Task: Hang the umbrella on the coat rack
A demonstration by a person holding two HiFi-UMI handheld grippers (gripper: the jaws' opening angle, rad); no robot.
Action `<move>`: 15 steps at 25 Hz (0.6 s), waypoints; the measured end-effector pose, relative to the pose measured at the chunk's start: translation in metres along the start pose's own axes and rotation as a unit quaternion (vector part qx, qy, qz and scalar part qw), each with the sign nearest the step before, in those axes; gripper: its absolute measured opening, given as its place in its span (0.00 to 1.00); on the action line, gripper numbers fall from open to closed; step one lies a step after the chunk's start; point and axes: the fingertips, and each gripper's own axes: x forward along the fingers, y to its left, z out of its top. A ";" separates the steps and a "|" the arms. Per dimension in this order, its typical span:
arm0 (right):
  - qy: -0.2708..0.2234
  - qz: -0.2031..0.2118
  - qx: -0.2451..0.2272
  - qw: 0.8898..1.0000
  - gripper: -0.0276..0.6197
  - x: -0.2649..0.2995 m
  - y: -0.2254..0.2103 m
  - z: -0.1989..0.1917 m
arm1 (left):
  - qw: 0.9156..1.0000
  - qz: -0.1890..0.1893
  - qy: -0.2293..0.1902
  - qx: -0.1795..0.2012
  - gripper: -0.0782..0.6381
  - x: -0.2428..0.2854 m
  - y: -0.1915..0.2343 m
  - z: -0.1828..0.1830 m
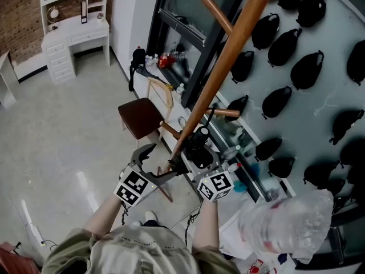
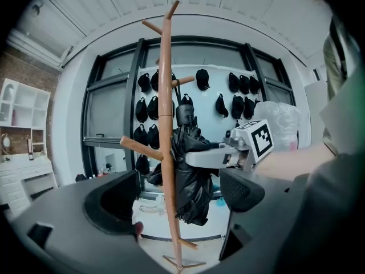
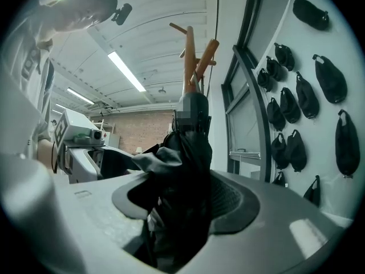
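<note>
The wooden coat rack (image 1: pixel 228 50) rises slanting across the head view, with short pegs along its pole (image 2: pixel 165 124). A folded black umbrella (image 2: pixel 191 178) hangs close against the pole, just right of it, below a mid-height peg. My right gripper (image 3: pixel 182 201) is shut on the umbrella's black fabric (image 3: pixel 185 170), and in the head view it sits right beside the pole (image 1: pixel 193 153). My left gripper (image 2: pixel 178 201) is open with nothing between its jaws; it stands a little back from the rack, at the left of the pole's lower part (image 1: pixel 157 163).
A brown chair (image 1: pixel 140 117) stands behind the rack's base. Many black caps (image 1: pixel 308 67) hang on the glass wall at the right. A clear plastic bag (image 1: pixel 285 224) lies low at the right, and a white desk (image 1: pixel 77 36) stands at the far left.
</note>
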 end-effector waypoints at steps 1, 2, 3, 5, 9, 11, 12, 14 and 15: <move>0.000 -0.003 0.003 1.000 0.42 0.000 0.000 -0.002 | 1.000 0.001 0.000 0.000 0.76 0.000 0.001 0.000; 0.000 -0.008 0.007 1.000 0.42 0.000 -0.001 -0.003 | 1.000 0.002 0.000 0.000 0.76 -0.001 0.001 0.000; 0.001 -0.013 0.010 1.000 0.45 0.000 -0.002 -0.006 | 1.000 0.003 0.001 0.000 0.76 -0.001 0.002 0.000; 0.007 -0.021 0.012 1.000 0.54 -0.001 -0.004 -0.012 | 1.000 0.004 0.001 -0.002 0.76 0.000 0.004 -0.001; 0.022 -0.032 0.009 0.999 0.65 -0.002 -0.006 -0.020 | 1.000 0.007 0.004 -0.004 0.76 0.000 0.006 -0.003; 0.024 -0.038 0.011 0.999 0.67 -0.004 -0.007 -0.023 | 1.000 0.009 0.007 -0.005 0.76 0.000 0.007 -0.005; 0.023 -0.042 0.011 0.999 0.67 -0.005 -0.008 -0.024 | 1.000 0.010 0.008 -0.006 0.76 0.000 0.008 -0.007; 0.024 -0.051 0.011 0.998 0.68 -0.006 -0.009 -0.028 | 1.000 0.011 0.010 -0.008 0.76 0.000 0.009 -0.010; 0.026 -0.058 0.010 0.998 0.68 -0.007 -0.011 -0.030 | 1.000 0.012 0.010 -0.009 0.76 0.000 0.009 -0.011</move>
